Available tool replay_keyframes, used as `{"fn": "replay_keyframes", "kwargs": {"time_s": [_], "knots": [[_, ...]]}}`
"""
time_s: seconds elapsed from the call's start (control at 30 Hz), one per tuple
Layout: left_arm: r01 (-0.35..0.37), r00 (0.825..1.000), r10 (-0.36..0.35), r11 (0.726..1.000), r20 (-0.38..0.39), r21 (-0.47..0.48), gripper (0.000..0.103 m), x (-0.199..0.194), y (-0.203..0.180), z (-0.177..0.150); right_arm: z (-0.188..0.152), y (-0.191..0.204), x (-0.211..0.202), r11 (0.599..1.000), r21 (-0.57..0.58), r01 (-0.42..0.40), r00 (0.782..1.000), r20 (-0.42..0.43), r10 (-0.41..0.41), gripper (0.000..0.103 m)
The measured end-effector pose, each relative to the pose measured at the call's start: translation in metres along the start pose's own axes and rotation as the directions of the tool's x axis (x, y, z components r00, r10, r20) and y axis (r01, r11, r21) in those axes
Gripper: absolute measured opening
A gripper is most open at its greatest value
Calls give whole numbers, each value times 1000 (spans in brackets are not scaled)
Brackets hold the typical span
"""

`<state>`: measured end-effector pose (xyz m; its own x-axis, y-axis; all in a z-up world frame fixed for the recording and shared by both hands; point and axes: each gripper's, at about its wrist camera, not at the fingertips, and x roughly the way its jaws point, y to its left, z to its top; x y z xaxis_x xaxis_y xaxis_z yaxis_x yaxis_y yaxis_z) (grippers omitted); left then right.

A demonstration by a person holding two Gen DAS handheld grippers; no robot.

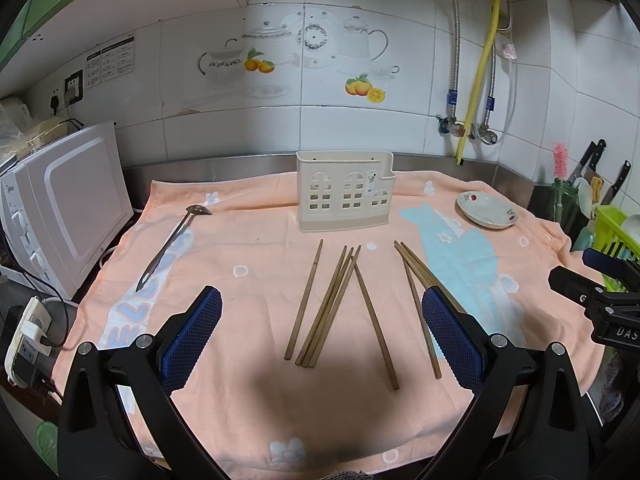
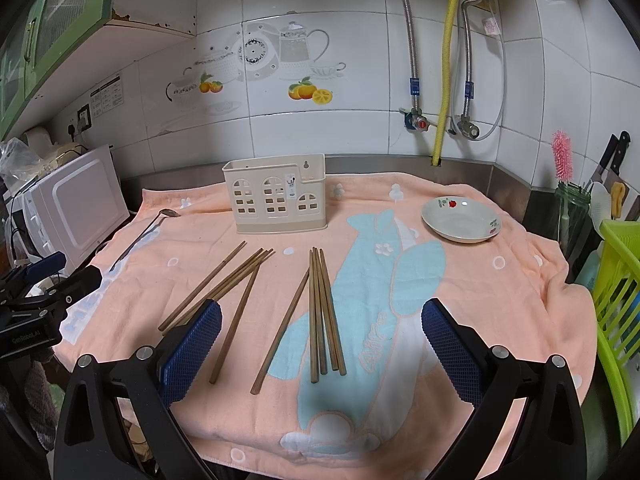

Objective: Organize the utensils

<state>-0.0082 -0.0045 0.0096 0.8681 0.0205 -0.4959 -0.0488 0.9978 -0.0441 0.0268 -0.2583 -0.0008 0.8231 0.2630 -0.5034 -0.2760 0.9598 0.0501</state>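
Several wooden chopsticks [image 1: 328,308] lie spread on a peach towel [image 1: 256,248]; they also show in the right wrist view [image 2: 320,312]. A cream utensil holder [image 1: 345,196] stands upright behind them, also in the right wrist view [image 2: 276,200]. A metal spoon [image 1: 172,244] lies at the left, seen too in the right wrist view [image 2: 140,236]. My left gripper [image 1: 320,332] is open and empty above the near chopsticks. My right gripper [image 2: 320,336] is open and empty above the right group. Each gripper shows at the edge of the other's view.
A white dish [image 1: 488,210] sits at the towel's back right, also in the right wrist view [image 2: 460,220]. A white microwave [image 1: 64,216] stands left. A green rack [image 2: 620,300] and a jar with brush and knives [image 2: 572,204] stand right. Tiled wall behind.
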Motion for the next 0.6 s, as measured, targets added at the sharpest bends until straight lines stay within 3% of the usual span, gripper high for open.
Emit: {"fn": "replay_keyframes", "kwargs": {"time_s": [0.6], "knots": [[-8,999,7,1000,-52,-8,98,16,5,-6,-3,-1,15,1000,7,-7,999,-39,7,97]]}}
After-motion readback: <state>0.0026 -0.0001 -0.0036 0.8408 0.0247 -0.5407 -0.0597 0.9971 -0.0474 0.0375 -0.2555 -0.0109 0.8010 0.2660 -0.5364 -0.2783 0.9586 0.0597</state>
